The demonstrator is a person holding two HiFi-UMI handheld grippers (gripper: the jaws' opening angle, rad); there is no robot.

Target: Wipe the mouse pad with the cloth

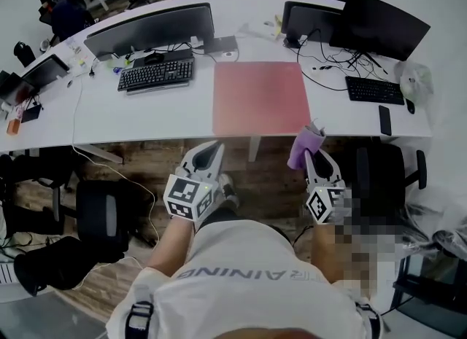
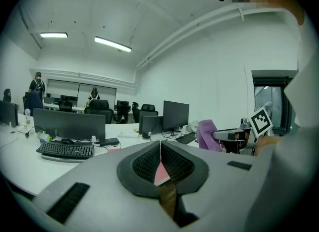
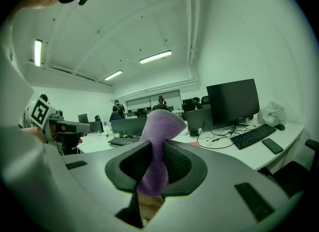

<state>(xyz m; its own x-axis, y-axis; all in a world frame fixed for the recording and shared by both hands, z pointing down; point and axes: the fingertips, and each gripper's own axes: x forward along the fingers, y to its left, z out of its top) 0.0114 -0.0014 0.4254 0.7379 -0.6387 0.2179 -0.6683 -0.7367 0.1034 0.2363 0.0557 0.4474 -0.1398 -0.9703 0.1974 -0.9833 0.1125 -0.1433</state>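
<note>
Right tool (image 3: pixel 155 161) is clamping the purple cloth (image 3: pixel 159 123), so I'm readying it for the mouse pad (image 1: pixel 260 97) ahead; left tool (image 2: pixel 160 152) is sitting closed, empty.

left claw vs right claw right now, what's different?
The left claw is shut on nothing, tips meeting; the right claw is shut on the purple cloth, which holds its pads apart. The left claw has nothing above its tips; the purple cloth sticks up past the right claw. Both hang short of the pink mouse pad, neither touching it.
</note>
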